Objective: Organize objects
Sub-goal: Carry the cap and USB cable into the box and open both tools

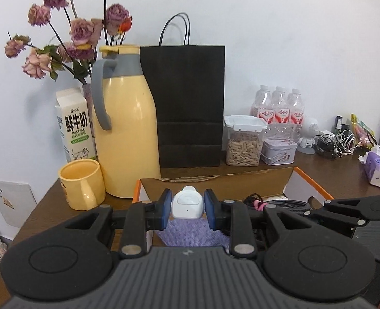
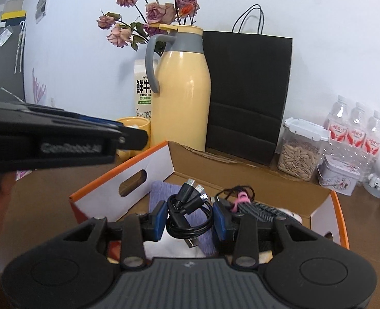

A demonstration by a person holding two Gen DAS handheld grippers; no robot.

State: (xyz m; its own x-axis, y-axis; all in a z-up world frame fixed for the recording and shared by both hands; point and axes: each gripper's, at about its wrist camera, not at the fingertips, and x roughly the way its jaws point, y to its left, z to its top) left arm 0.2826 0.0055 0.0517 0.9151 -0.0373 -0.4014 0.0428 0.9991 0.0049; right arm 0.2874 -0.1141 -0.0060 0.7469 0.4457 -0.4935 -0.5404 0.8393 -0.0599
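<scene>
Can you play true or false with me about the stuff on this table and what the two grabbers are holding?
1. The left gripper holds a small white gadget. True.
2. The right gripper holds a banana. False: it is shut on a coiled black cable.
3. The yellow mug stands beside the tall yellow jug. True.
4. The black paper bag lies flat inside the cardboard box. False: it stands upright behind the box, against the wall.
5. The clear container with the white lid has seeds in it. True.
6. The milk carton sits right of the water bottles. False: it is far to their left, by the jug.
</scene>
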